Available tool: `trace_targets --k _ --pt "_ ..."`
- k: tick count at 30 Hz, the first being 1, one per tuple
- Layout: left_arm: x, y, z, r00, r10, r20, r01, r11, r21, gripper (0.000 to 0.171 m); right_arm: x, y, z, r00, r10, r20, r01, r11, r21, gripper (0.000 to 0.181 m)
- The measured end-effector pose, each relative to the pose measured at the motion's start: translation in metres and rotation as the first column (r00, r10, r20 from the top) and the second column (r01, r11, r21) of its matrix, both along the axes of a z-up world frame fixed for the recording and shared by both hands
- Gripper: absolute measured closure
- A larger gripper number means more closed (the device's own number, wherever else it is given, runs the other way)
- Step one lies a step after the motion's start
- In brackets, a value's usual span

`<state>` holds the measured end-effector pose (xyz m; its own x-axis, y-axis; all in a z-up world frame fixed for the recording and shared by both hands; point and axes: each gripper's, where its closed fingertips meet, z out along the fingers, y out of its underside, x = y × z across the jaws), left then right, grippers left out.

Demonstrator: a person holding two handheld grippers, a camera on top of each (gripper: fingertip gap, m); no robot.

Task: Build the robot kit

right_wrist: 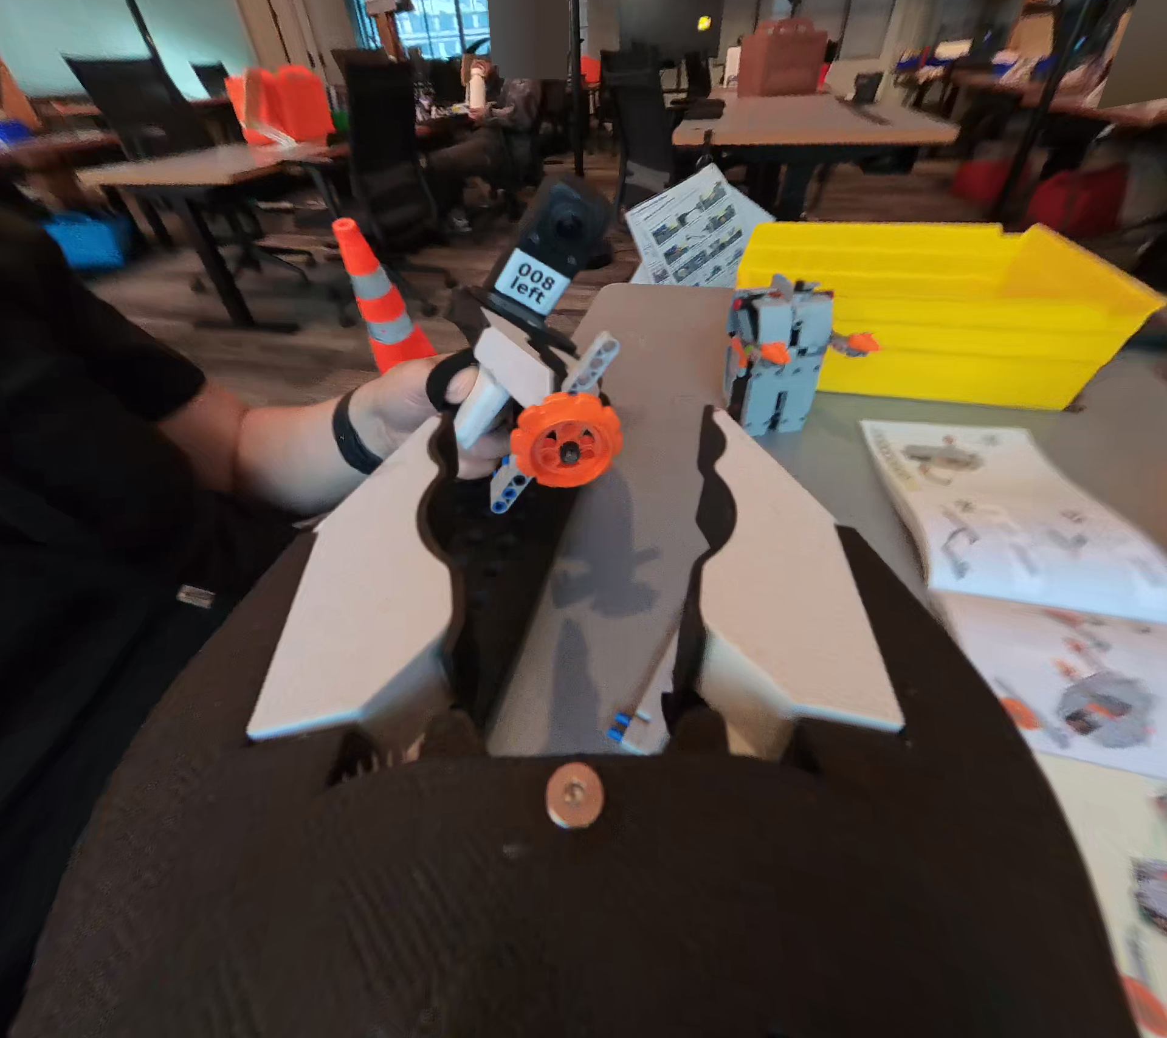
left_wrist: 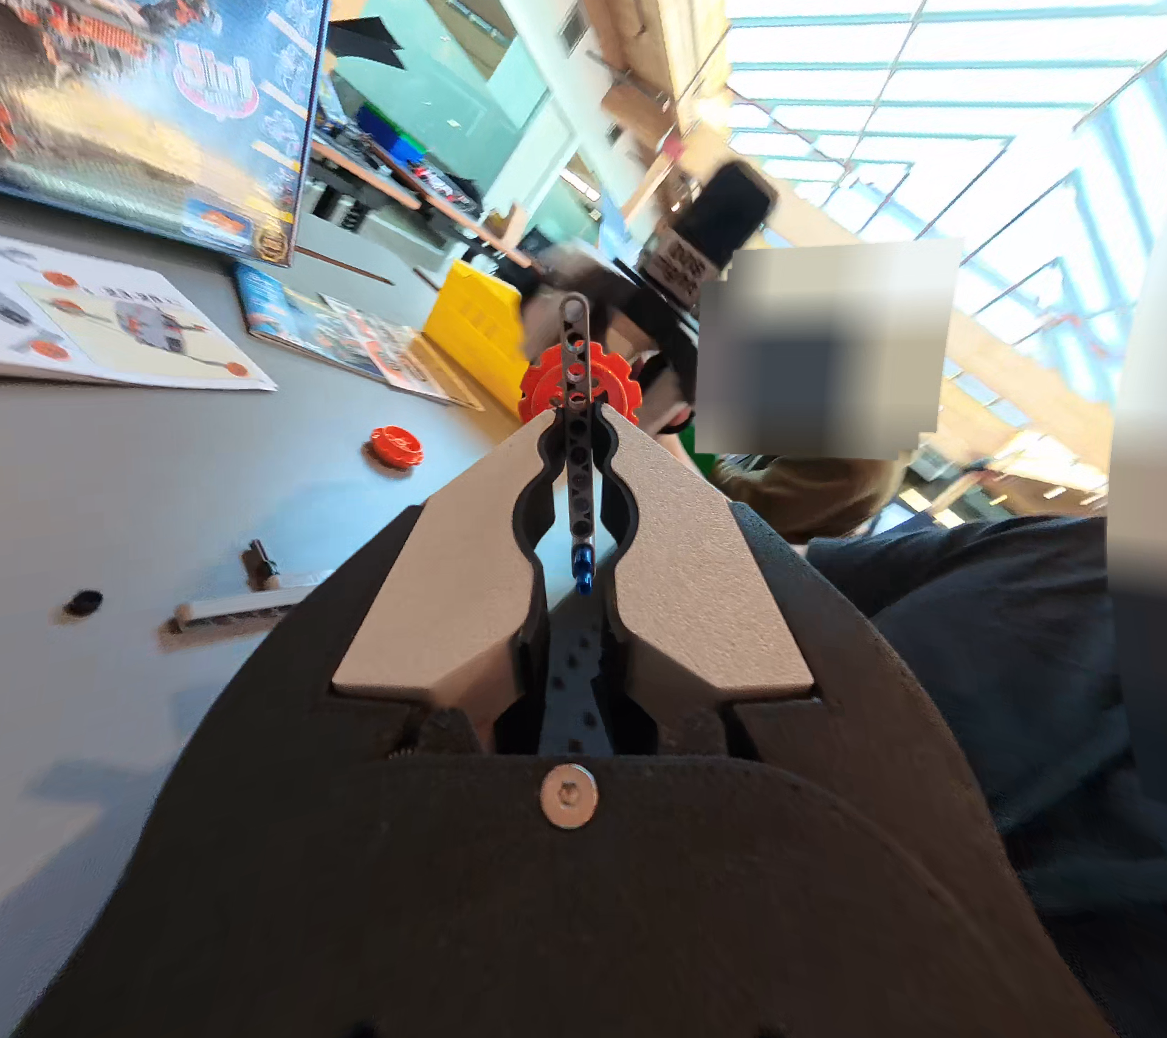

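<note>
Grey plastic is what the left tool [left_wrist: 576, 408] is clenched on: a slim holed beam [left_wrist: 578, 439] pinched edge-on between its tips, one end poking out past them, the other running back between the pads with a blue pin [left_wrist: 583, 569] at its near end. An orange toothed wheel [right_wrist: 566, 438] sits on that beam just beyond the tips, so wheel and beam are already joined as one small piece, held off the surface [left_wrist: 158, 502].

The right tool [right_wrist: 571, 427] is released, its pads wide apart and holding nothing; the wheel piece hangs just ahead of its left pad, not touching it as far as can be seen.

Ahead and to the right of the right tool a grey block model [right_wrist: 780, 357] with orange bits stands upright beside a yellow bin [right_wrist: 947, 313]. A second orange wheel [left_wrist: 396, 446] lies loose left of the left tool, near open instruction booklets [left_wrist: 113, 319], so parts remain unfitted
</note>
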<state>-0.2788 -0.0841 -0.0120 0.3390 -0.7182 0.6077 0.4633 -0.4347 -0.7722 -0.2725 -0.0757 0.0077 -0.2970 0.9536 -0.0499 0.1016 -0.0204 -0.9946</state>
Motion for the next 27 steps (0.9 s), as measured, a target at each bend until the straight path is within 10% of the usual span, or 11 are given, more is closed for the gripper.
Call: trace_targets --k 8,27 --pt "0.016 -0.012 0.019 0.996 0.02 -0.083 -0.014 0.997 0.075 0.166 0.0 -0.021 -0.003 0.991 0.133 0.003 -0.133 0.99 -0.053 0.141" --pt "0.016 -0.019 0.03 0.991 -0.004 -0.136 0.024 0.989 0.148 0.166 0.009 -0.02 0.012 0.99 0.118 -0.08 -0.118 0.993 0.015 0.142"
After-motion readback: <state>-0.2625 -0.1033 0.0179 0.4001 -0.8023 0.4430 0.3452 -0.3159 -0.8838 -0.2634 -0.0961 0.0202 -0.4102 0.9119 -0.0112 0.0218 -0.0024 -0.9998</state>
